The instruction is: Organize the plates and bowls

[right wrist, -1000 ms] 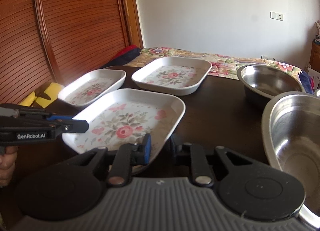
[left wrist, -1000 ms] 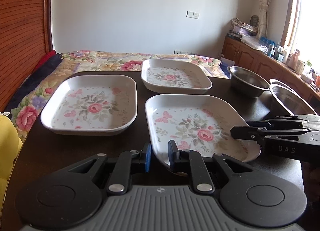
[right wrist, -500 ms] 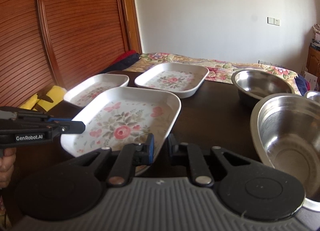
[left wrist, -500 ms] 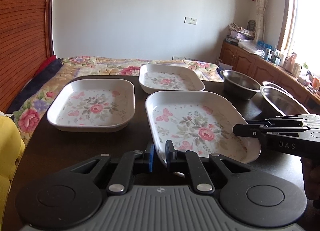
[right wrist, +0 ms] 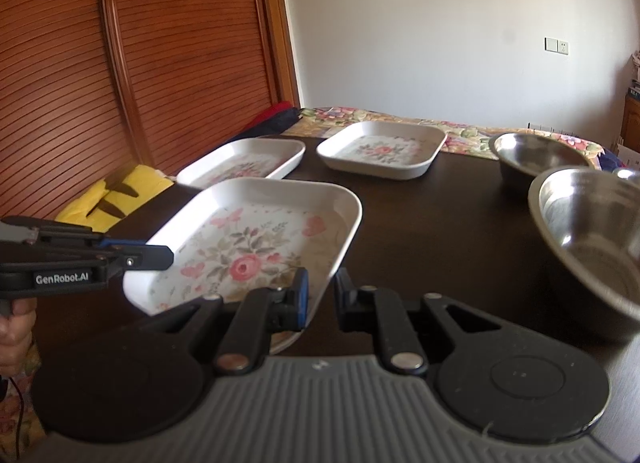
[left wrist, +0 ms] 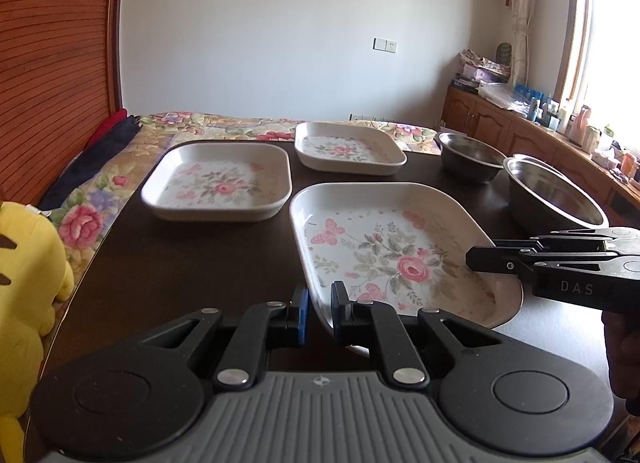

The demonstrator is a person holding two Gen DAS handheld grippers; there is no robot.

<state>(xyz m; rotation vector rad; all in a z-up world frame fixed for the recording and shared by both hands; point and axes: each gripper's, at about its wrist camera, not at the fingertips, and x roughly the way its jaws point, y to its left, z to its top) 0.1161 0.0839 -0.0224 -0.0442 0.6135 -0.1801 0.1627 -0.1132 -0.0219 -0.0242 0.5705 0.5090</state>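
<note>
Three white floral plates and two steel bowls are on the dark table (left wrist: pixel 192 271). The nearest plate (left wrist: pixel 384 251) is held off the table, slightly tilted, between both grippers. My left gripper (left wrist: pixel 319 313) is shut on its near-left rim. My right gripper (right wrist: pixel 322 299) is shut on that plate (right wrist: pixel 256 239) at its right rim and shows in the left wrist view as black fingers (left wrist: pixel 500 259). A second plate (left wrist: pixel 218 183) lies to the left and a third plate (left wrist: pixel 348 151) at the back. The small bowl (left wrist: pixel 468 155) and the large bowl (left wrist: pixel 552 199) stand at the right.
A yellow plush toy (left wrist: pixel 24 271) sits at the table's left edge beside a floral bedspread (left wrist: pixel 120 167). A slatted wooden wall (right wrist: pixel 120 83) runs along the left. A cluttered wooden cabinet (left wrist: pixel 540 131) stands under the window at the right. A hand (right wrist: pixel 16 327) holds the left gripper.
Both grippers' jaws have narrowed onto the near plate's rims. The plate has come up off the table, and both cameras have risen with it.
</note>
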